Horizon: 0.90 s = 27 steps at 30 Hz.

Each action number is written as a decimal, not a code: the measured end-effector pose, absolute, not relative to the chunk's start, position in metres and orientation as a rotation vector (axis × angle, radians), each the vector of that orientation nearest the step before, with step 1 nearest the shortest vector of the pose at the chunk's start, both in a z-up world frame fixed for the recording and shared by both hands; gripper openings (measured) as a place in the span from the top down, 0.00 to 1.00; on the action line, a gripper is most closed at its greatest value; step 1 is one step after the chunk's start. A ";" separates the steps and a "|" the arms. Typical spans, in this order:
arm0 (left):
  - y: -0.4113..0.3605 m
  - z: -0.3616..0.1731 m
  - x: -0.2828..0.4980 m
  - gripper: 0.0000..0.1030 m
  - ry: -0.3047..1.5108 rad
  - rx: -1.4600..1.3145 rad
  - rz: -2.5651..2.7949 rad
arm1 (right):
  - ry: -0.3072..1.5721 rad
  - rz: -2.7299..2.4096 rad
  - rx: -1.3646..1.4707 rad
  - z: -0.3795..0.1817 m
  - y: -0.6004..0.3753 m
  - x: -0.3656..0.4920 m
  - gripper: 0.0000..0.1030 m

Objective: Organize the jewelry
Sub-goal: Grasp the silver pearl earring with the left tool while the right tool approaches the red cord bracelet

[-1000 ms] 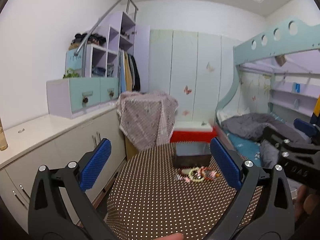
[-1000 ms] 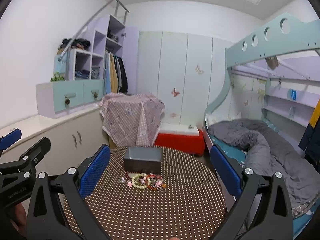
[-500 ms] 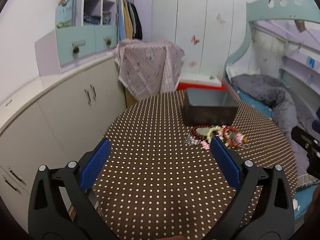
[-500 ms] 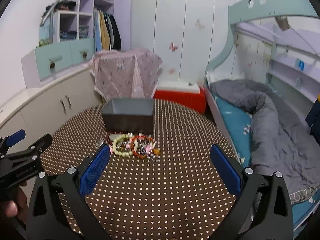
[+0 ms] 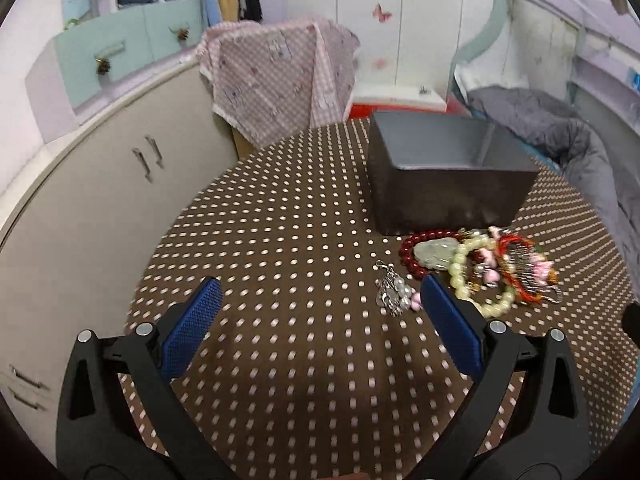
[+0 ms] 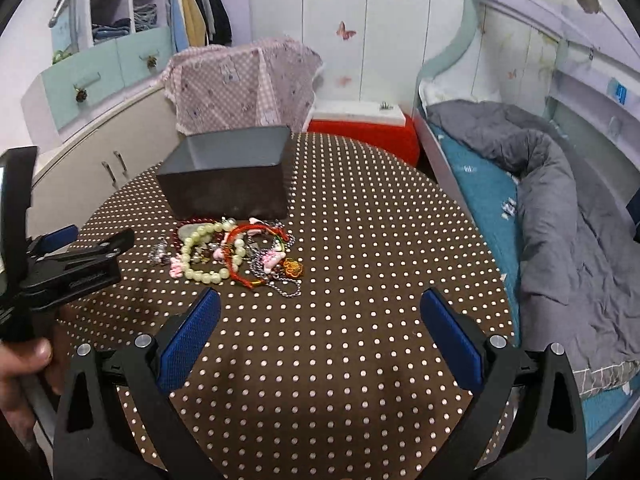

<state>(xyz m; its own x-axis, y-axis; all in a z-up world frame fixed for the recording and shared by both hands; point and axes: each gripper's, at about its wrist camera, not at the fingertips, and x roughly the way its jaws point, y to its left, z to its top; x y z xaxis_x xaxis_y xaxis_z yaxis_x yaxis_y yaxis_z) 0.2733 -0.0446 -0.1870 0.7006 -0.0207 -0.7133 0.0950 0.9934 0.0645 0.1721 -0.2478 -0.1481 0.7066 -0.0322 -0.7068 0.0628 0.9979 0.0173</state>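
Note:
A pile of jewelry [image 5: 480, 268] lies on the brown dotted round table [image 5: 280, 240], just in front of an open dark grey box [image 5: 444, 168]. It holds a dark red bead bracelet [image 5: 412, 246], a pale green bead bracelet [image 6: 204, 256], a red cord bracelet [image 6: 240, 256] and a silver charm [image 5: 394, 290]. The box also shows in the right wrist view [image 6: 228, 172]. My left gripper [image 5: 316, 296] is open and empty, low over the table left of the pile. My right gripper [image 6: 318, 308] is open and empty, in front of the pile.
A cream cabinet [image 5: 100, 184] stands left of the table. A pink checked cloth [image 5: 276, 76] drapes something behind it. A bed with a grey duvet [image 6: 560, 208] runs along the right. A red box with a white top [image 6: 360, 128] sits beyond the table.
Both grippers have tilted down and moved closer to the table. The box and jewelry now appear larger and nearer. Both stay open.

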 end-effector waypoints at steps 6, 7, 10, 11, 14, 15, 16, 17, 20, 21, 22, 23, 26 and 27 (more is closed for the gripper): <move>-0.055 -0.208 0.300 0.07 0.881 0.133 -0.092 | 0.841 -0.047 0.046 -0.160 -0.255 0.194 0.07; -0.057 -0.210 0.301 0.10 0.889 0.139 -0.098 | 0.847 -0.047 0.047 -0.161 -0.256 0.197 0.07; -0.055 -0.214 0.298 0.24 0.907 0.118 -0.147 | 0.865 -0.042 0.059 -0.165 -0.260 0.203 0.07; -0.054 -0.214 0.297 0.28 0.912 0.102 -0.166 | 0.872 -0.040 0.057 -0.166 -0.260 0.205 0.07; -0.056 -0.212 0.291 0.52 0.894 0.116 -0.212 | 0.888 -0.037 0.053 -0.172 -0.261 0.209 0.07; -0.057 -0.211 0.285 0.59 0.884 0.129 -0.241 | 0.891 -0.034 0.054 -0.173 -0.262 0.210 0.07; -0.058 -0.210 0.281 0.67 0.881 0.136 -0.258 | 0.894 -0.033 0.053 -0.174 -0.262 0.211 0.07; -0.058 -0.209 0.277 0.75 0.876 0.149 -0.271 | 0.897 -0.032 0.053 -0.175 -0.263 0.212 0.07; -0.051 -0.207 0.268 0.86 0.874 0.135 -0.302 | 0.902 -0.019 0.048 -0.180 -0.266 0.214 0.07; -0.048 -0.207 0.268 0.86 0.876 0.121 -0.309 | 0.905 -0.015 0.040 -0.181 -0.266 0.217 0.07; -0.044 -0.207 0.267 0.86 0.878 0.106 -0.316 | 0.905 -0.010 0.035 -0.182 -0.267 0.219 0.08; -0.043 -0.207 0.265 0.86 0.879 0.102 -0.316 | 0.902 0.000 0.029 -0.183 -0.267 0.222 0.09; -0.043 -0.207 0.261 0.86 0.877 0.106 -0.311 | 0.914 0.025 0.003 -0.191 -0.266 0.235 0.20; -0.043 -0.207 0.258 0.86 0.877 0.105 -0.311 | 0.923 0.031 -0.009 -0.194 -0.265 0.239 0.23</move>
